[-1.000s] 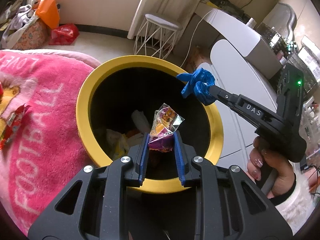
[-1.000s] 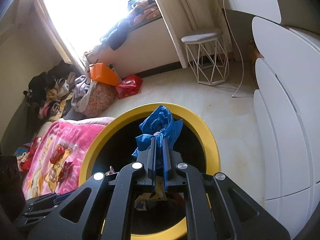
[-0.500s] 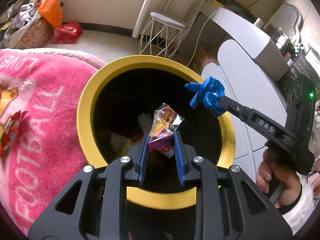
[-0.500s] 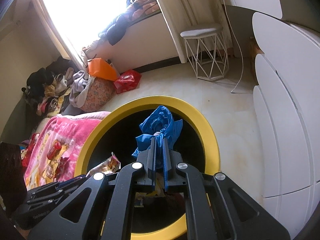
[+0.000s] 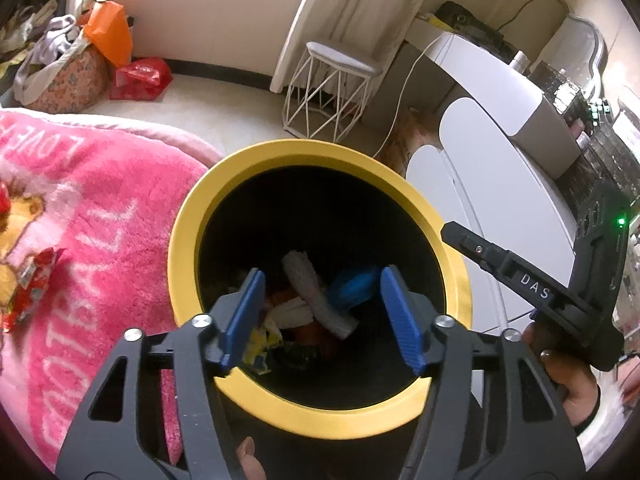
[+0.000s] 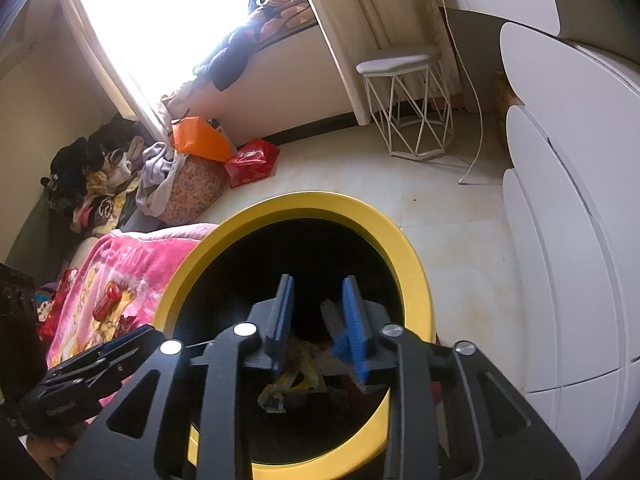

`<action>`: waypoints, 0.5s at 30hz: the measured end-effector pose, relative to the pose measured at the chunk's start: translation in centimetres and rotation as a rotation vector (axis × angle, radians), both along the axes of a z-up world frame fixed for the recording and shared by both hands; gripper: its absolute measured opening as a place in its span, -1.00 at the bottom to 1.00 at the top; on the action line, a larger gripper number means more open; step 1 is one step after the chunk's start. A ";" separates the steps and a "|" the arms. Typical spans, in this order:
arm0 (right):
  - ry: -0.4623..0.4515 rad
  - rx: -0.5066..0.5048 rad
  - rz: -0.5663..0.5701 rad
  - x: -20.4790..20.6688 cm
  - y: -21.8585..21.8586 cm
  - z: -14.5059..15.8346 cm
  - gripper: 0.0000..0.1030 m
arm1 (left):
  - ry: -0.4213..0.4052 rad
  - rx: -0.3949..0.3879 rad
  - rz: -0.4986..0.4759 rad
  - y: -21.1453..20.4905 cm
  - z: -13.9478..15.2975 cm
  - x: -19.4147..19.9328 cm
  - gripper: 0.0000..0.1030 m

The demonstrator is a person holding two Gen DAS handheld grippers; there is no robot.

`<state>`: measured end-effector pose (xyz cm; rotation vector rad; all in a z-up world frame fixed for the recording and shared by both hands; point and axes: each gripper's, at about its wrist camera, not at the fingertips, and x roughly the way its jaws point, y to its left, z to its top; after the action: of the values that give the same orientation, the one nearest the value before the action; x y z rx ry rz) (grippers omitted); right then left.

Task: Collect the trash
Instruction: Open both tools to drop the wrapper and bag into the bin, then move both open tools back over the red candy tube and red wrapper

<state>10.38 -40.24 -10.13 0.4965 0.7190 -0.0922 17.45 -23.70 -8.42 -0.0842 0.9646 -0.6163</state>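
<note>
The left gripper (image 5: 322,314) is hanging over the mouth of the round bin (image 5: 188,236), its ribbed blue pads (image 5: 398,320) standing wide apart with nothing between them. The bin is showing a thick, smooth, matte yellow rim around a black interior. Down inside it, a crumpled blue piece (image 5: 354,286) is lying at about 3 o'clock of the heap, touching a white, ridged, rolled wad (image 5: 316,292) in the middle, with a glossy yellow wrapper (image 5: 260,338) at about 7 o'clock.

The right gripper (image 6: 318,316) is also pointing into the bin (image 6: 416,280), jaws parted and empty, though less widely than the left ones; its black body, lettered DAS, is reaching in from 3 o'clock in the left wrist view (image 5: 532,288), held by a hand (image 5: 568,372).

A fluffy pink blanket (image 5: 100,220) with raised white lettering is lying against the bin at 9 o'clock, and a shiny red wrapper (image 5: 32,280) is resting on its pile near the left edge. Beyond the bin at 12 o'clock, a white wire-frame stool (image 5: 332,92) with a flat round top is standing on the pale floor. At 10 o'clock, an orange bag (image 5: 110,34) and a glossy red bag (image 5: 140,78) are sitting beside a rounded floral sack. Smooth white rounded cabinet fronts (image 6: 560,200) are filling the 3 o'clock side.
</note>
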 end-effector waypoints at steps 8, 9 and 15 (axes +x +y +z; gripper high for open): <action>-0.008 -0.014 -0.011 -0.7 -0.1 0.6 -0.19 | -0.020 -0.004 0.019 0.8 0.9 -0.4 0.52; -0.011 -0.017 -0.014 -0.8 -0.1 0.7 -0.16 | -0.022 -0.005 0.020 0.9 1.0 -0.4 0.57; -0.021 -0.028 -0.032 -1.3 -0.2 1.3 0.22 | -0.038 0.002 0.050 1.7 1.8 -0.7 0.79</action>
<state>9.13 -40.47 -8.88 0.4815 0.6887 -0.1265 16.72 -22.02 -6.64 -0.0940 0.9233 -0.5692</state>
